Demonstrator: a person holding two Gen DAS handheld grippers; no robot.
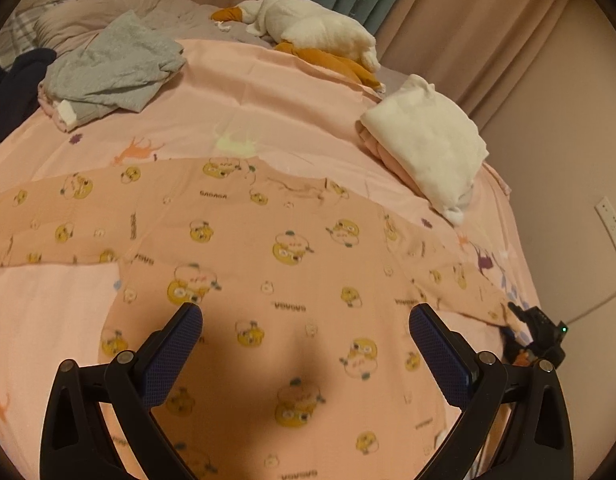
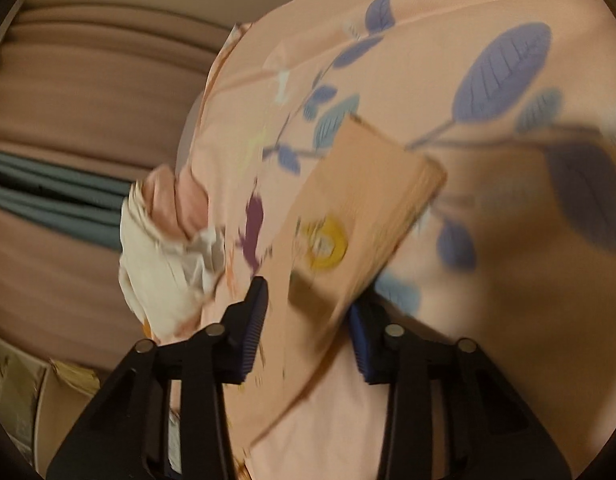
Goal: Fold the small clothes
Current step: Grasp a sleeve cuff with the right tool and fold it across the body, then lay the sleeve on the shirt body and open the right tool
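Observation:
A peach long-sleeved top with yellow cartoon prints (image 1: 292, 256) lies spread flat on the pink bedsheet (image 1: 248, 92), sleeves out to both sides. My left gripper (image 1: 306, 316) is open and empty, hovering over the top's body. My right gripper (image 2: 308, 300) is at the end of the top's right sleeve (image 2: 359, 200); the sleeve lies between its open fingers, the image is blurred. It shows in the left wrist view (image 1: 535, 332) at the bed's right edge.
A folded white and pink stack (image 1: 427, 144) lies at the right of the bed. Grey clothes (image 1: 108, 68) and dark clothes (image 1: 16, 84) lie at the far left. A white plush goose (image 1: 308, 24) lies at the back. Curtains (image 1: 467, 20) and a wall are to the right.

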